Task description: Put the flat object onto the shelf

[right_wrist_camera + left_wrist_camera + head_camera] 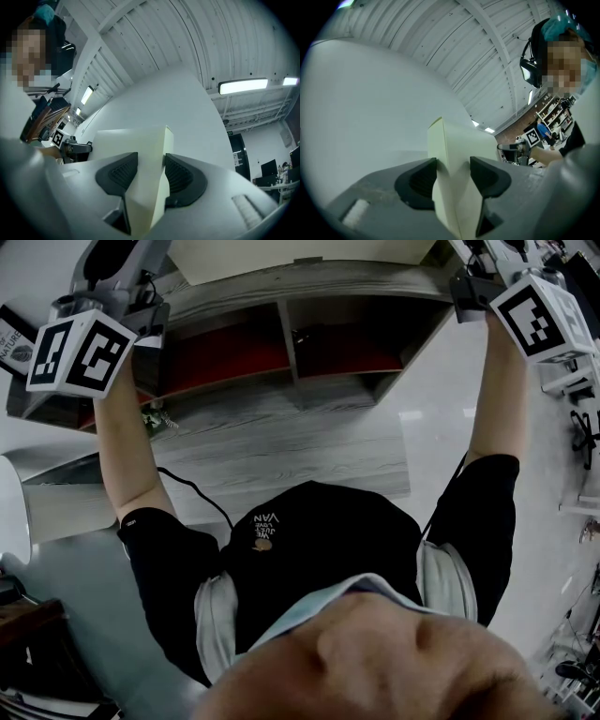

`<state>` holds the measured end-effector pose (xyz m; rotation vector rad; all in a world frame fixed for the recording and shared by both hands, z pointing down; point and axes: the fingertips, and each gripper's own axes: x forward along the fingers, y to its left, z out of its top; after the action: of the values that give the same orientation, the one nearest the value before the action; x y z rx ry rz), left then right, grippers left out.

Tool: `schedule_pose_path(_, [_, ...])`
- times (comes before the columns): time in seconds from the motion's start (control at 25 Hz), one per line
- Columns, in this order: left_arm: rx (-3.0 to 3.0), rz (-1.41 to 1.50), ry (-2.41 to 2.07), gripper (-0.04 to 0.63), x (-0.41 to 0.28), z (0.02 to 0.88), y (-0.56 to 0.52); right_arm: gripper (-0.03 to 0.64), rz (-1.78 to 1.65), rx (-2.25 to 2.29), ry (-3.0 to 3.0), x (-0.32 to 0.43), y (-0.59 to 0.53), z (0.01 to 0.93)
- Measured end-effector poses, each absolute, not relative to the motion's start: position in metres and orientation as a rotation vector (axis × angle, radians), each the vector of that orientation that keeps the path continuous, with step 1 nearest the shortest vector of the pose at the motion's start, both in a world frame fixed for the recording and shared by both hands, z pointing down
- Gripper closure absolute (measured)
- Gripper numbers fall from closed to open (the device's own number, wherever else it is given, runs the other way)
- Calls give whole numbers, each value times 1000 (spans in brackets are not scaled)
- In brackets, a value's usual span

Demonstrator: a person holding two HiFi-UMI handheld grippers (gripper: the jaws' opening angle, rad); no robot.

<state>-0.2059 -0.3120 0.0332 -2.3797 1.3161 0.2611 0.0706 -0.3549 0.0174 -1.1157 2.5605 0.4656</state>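
Arms raised above the shelf

My left gripper (155, 306) at 10 o'clock and my right gripper (466, 289) at 2 o'clock flank a pale flat panel (300, 257) at 12. Just beneath it is the grey wooden shelf (281, 298), its open compartments lined red.

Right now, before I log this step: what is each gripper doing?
Left gripper: closed on the cream flat board.
Right gripper: closed on the same board.
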Motion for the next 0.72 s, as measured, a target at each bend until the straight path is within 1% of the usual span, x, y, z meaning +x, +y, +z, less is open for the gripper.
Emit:
schedule_pose_path(0.2, [-2368, 286, 1324, 367, -207, 32, -315, 423, 472, -1115, 2552, 69, -356, 14])
schedule_pose_path(0.28, [-2383, 299, 1327, 367, -207, 33, -316, 391, 469, -1108, 2562, 66, -356, 16])
schedule_pose_path(0.32, [-2388, 302, 1329, 362, -207, 33, -317, 378, 465, -1106, 2562, 66, -356, 16])
schedule_pose_path(0.48, [-2398, 323, 1347, 339, -211, 35, -318, 362, 458, -1124, 2542, 69, -356, 16])
schedule_pose_path(0.6, [-2389, 318, 1369, 299, -220, 38, -319, 348, 446, -1136, 2524, 73, -355, 17])
schedule_pose_path(0.72, [-2382, 334, 1381, 295, -223, 38, -317, 348, 436, -1127, 2505, 77, -354, 18])
